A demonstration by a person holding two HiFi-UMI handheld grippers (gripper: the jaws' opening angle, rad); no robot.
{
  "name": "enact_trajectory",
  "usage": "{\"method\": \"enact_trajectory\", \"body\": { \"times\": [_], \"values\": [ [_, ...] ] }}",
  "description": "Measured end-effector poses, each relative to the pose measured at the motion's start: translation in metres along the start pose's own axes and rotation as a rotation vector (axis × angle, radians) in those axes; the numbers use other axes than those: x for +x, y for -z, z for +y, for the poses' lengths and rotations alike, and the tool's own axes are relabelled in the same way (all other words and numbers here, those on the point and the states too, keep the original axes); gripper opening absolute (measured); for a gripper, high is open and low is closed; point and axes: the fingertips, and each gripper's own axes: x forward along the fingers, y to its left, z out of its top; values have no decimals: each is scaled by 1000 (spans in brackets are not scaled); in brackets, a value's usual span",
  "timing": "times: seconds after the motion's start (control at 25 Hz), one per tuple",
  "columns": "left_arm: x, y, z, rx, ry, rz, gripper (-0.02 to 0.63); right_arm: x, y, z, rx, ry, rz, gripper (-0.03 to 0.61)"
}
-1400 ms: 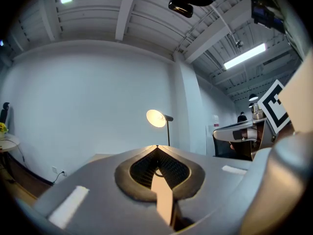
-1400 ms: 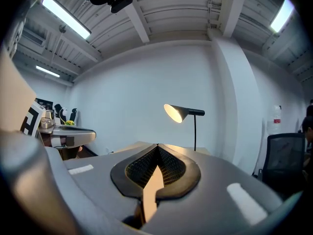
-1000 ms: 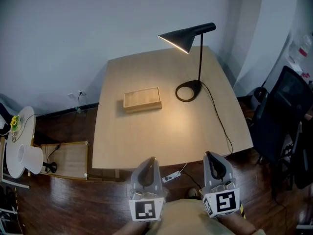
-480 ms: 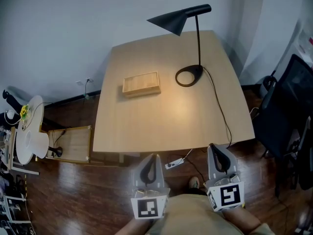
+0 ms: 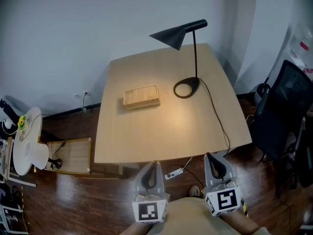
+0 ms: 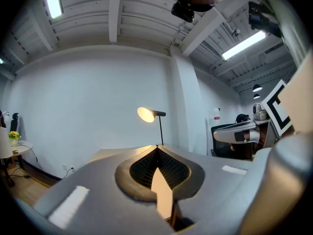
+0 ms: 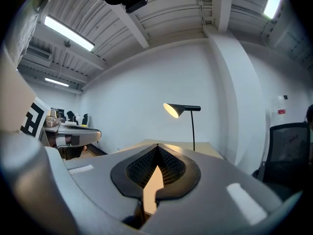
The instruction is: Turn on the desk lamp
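Hovering before the table (image 5: 146, 141), left gripper (image 5: 152, 168) and right gripper (image 5: 213, 161) are closed, empty; wooden box (image 5: 141, 96) lies left of lit desk lamp (image 5: 188, 48).

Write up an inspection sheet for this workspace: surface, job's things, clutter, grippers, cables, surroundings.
Surface: light wooden table, with a warm pool of light near its middle.
Job's things: black desk lamp at the far right corner; its shade glows, so it looks on.
Clutter: one flat wooden block left of the lamp base.
Grippers: left hand-held gripper and right hand-held gripper are both off the table's near edge, jaws together, nothing between them.
Cables: lamp cord runs over the right front edge; what looks like a white power strip lies on the floor.
Surroundings: black chair at right, round white side table at left, wooden floor.
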Motion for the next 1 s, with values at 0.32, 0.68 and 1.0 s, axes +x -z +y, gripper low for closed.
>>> {"method": "enact_trajectory", "body": {
  "times": [0.32, 0.68, 1.0],
  "values": [
    [-1, 5, 5, -2, 49, 1, -1, 1, 8, 13, 23, 23, 29, -5],
    [1, 9, 2, -11, 85, 4, -2, -1, 8, 12, 27, 49, 25, -5],
    [2, 8, 2, -16, 87, 2, 0, 0, 7, 14, 26, 44, 24, -5]
  ]
}}
